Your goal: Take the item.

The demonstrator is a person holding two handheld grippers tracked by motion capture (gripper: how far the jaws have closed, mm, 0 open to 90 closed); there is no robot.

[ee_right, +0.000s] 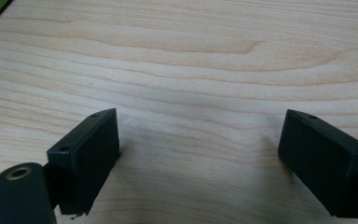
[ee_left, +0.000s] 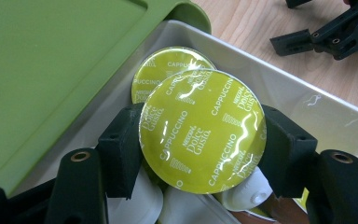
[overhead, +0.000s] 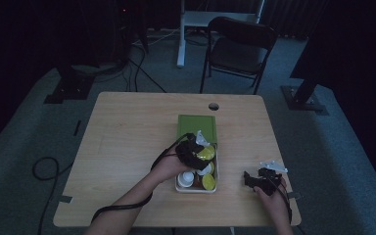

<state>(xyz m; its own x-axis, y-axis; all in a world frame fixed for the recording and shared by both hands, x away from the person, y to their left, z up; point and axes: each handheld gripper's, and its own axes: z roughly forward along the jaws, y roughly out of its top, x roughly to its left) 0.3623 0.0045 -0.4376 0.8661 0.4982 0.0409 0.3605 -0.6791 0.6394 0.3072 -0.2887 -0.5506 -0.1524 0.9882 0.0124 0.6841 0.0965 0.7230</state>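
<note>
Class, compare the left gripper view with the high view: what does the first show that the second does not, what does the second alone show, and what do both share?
Left gripper view alone: the word CAPPUCCINO printed on the foil lid of the capsule, and both pads pressed against its rim.

High view alone: the whole wooden table, the black chair behind it, the floor cables, and both forearms.

Both: the left gripper shut on a yellow-green capsule above the white tray, the green lid beside it, further capsules in the tray, and the right gripper resting apart on the table.

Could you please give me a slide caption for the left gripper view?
Left hand-held gripper clamps a yellow-green cappuccino capsule over the white tray.
</note>
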